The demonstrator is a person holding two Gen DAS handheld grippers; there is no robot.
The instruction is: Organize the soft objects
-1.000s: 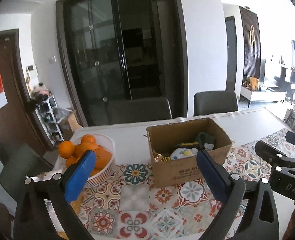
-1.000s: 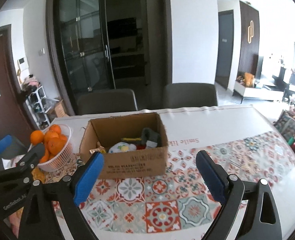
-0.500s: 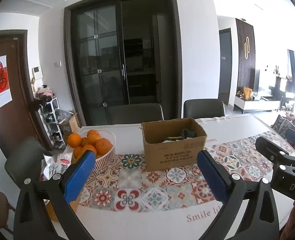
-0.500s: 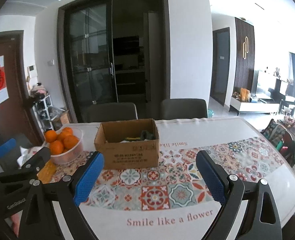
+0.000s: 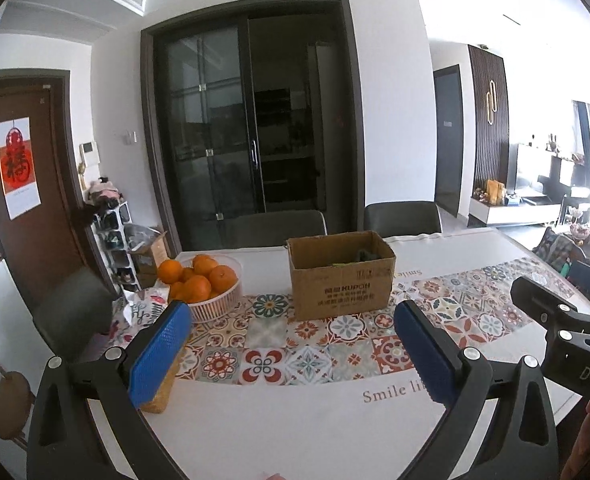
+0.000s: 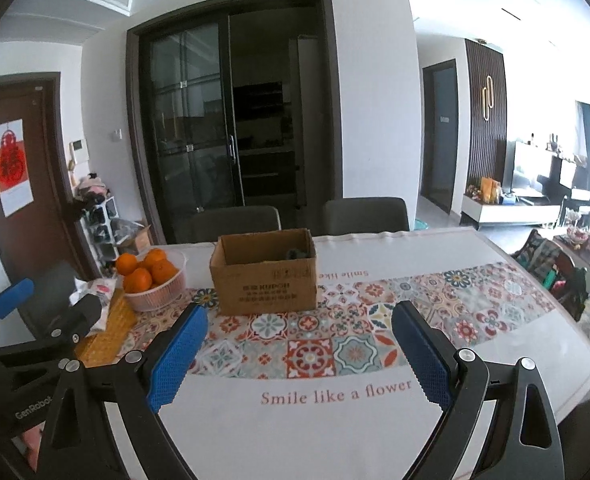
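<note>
A brown cardboard box [image 5: 341, 282] [image 6: 265, 278] stands on the patterned tablecloth [image 5: 319, 350] beyond both grippers. Dark soft items [image 5: 365, 255] [image 6: 295, 254] barely show over its rim; the rest of its contents are hidden. My left gripper [image 5: 293, 350] is open and empty, held back above the table's near part. My right gripper [image 6: 299, 354] is open and empty, also well short of the box. The right gripper shows at the right edge of the left wrist view [image 5: 567, 336], and the left gripper at the left edge of the right wrist view [image 6: 23, 332].
A white basket of oranges [image 5: 201, 280] [image 6: 153, 276] stands left of the box. A yellow packet [image 6: 103, 336] and a printed bag [image 5: 141, 310] lie at the table's left edge. Two dark chairs [image 6: 365, 214] stand behind the table.
Both grippers have drawn back and risen from the box, which now looks smaller and farther. Its contents, visible from above before, are now mostly hidden. Both stay open.
</note>
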